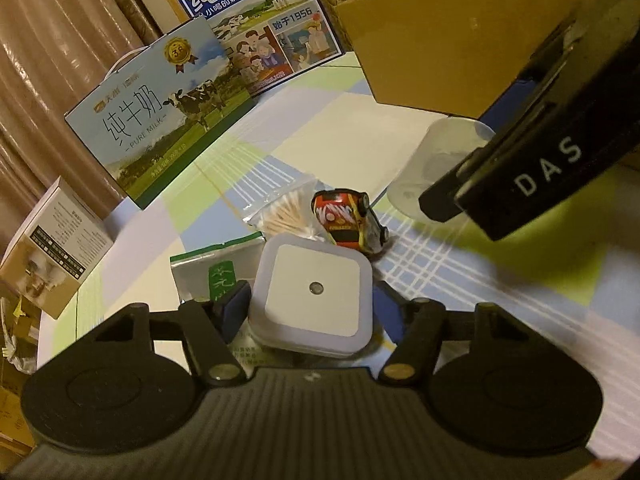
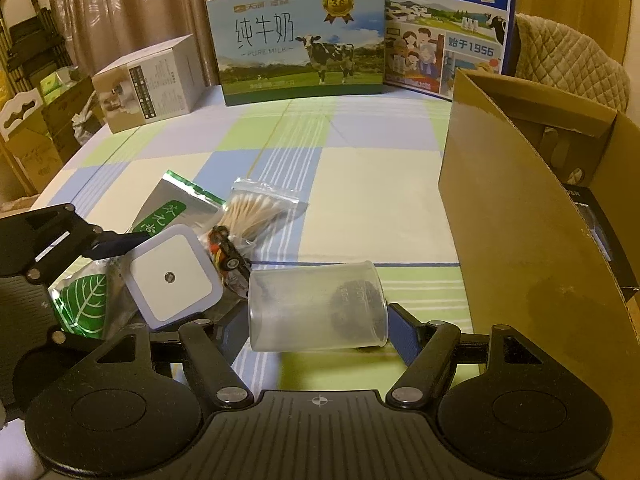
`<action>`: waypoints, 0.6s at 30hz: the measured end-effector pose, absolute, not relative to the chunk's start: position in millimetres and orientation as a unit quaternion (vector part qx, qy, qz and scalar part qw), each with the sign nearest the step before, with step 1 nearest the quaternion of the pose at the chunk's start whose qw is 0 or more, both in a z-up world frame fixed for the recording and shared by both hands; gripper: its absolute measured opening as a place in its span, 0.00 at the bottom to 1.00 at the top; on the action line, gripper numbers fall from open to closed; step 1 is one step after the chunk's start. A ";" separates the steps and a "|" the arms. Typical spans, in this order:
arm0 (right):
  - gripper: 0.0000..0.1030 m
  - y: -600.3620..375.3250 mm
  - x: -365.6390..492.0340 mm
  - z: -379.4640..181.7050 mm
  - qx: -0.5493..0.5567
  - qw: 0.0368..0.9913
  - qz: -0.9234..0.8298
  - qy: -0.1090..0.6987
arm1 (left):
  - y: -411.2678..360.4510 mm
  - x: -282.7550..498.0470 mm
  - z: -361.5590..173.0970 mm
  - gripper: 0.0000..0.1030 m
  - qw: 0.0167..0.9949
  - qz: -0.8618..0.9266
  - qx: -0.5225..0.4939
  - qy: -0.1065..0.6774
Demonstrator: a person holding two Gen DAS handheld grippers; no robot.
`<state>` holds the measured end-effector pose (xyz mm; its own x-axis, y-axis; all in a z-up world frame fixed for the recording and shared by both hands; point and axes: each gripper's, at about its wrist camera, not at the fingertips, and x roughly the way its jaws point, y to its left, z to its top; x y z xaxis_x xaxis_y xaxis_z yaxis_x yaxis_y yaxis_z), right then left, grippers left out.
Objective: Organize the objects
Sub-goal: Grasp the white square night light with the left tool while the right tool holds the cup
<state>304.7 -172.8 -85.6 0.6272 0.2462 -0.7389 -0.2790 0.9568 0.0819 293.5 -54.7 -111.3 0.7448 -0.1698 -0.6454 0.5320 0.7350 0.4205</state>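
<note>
My left gripper (image 1: 310, 308) has its fingers on both sides of a white square night light (image 1: 314, 294), which looks held; it also shows in the right wrist view (image 2: 172, 278). My right gripper (image 2: 318, 330) holds a clear plastic cup (image 2: 318, 306) on its side between its fingers; the cup also shows in the left wrist view (image 1: 434, 168). A toy car (image 1: 352, 220), a bag of cotton swabs (image 1: 286, 212) and a green-and-silver leaf packet (image 2: 86, 306) lie on the checked tablecloth (image 2: 360, 200).
An open cardboard box (image 2: 520, 220) stands at the right. Two milk cartons (image 2: 296, 40) (image 2: 448, 28) and a small white box (image 2: 152, 80) stand at the table's far edge. Curtains hang behind.
</note>
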 end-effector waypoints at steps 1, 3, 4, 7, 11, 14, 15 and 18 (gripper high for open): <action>0.67 -172.8 303.9 -85.6 -0.019 0.902 0.146 0.406 | -54.3 293.6 -110.8 0.61 0.883 -0.199 0.301 0.299; 0.67 -173.2 301.6 -85.1 -0.017 0.902 0.150 0.406 | -52.5 293.5 -107.7 0.61 0.886 -0.197 0.285 0.309; 0.67 -173.2 300.8 -84.7 -0.016 0.902 0.151 0.405 | -50.9 292.3 -105.2 0.60 0.887 -0.196 0.276 0.314; 0.67 -174.9 294.9 -83.5 -0.014 0.901 0.153 0.405 | -43.7 285.3 -96.1 0.60 0.893 -0.189 0.231 0.336; 0.67 -175.5 281.0 -83.8 -0.022 0.898 0.162 0.409 | -29.4 264.9 -90.1 0.60 0.897 -0.176 0.142 0.380; 0.67 -176.4 268.7 -86.5 -0.026 0.893 0.167 0.416 | -22.0 243.0 -89.0 0.60 0.898 -0.161 0.114 0.394; 0.67 -177.5 265.3 -87.7 -0.026 0.892 0.169 0.419 | -19.2 236.8 -88.2 0.60 0.900 -0.157 0.102 0.393; 0.67 -177.5 258.1 -88.6 -0.025 0.890 0.171 0.423 | -13.6 226.8 -87.7 0.60 0.904 -0.149 0.080 0.393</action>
<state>258.1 -177.5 -88.6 0.5838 0.2820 -0.7614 -0.3251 0.9405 0.0991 226.8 -13.6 -87.7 0.6474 -0.2058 -0.7338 0.3314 0.9431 0.0279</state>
